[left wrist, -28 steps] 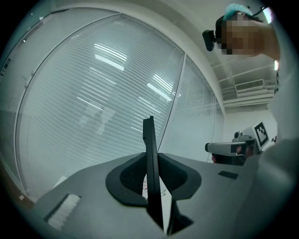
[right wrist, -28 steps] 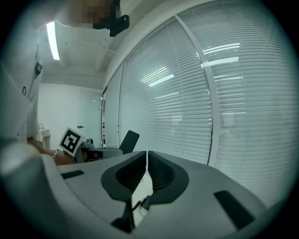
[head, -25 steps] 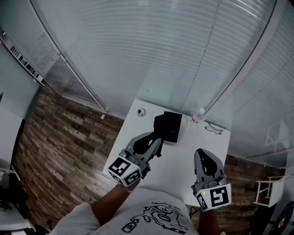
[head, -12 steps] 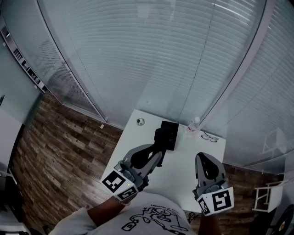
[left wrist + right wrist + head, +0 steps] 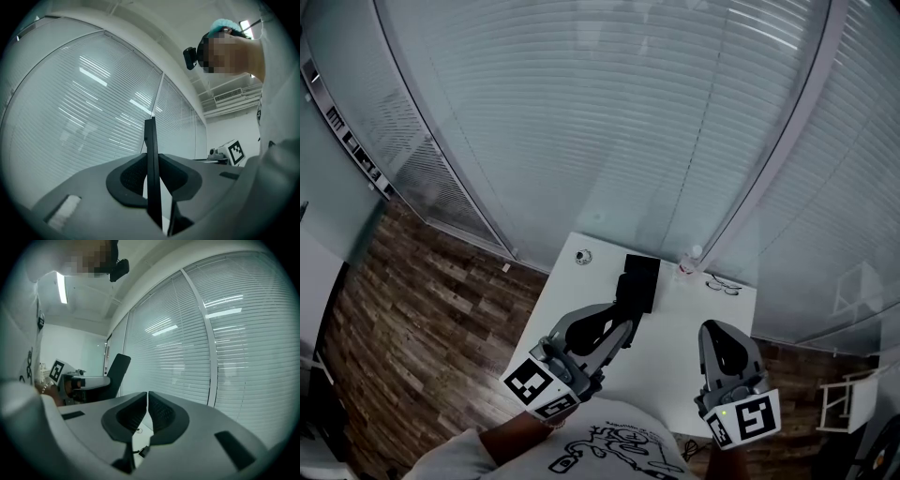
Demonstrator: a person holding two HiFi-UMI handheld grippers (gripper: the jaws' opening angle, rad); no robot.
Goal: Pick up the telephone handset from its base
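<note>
Raised since a second ago: left gripper point(image 5: 626, 321) clamped on handset point(image 5: 150, 164) to clear base point(image 5: 649, 267); right gripper point(image 5: 717, 333) empty, jaws together, held aside as spare.

The head view looks steeply down on the white table point(image 5: 675, 319), while both gripper views face level toward the same window blinds point(image 5: 93, 108).

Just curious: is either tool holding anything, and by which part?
The left gripper pinches the black telephone handset near its lower end between its fingers; the right gripper is shut and empty.
</note>
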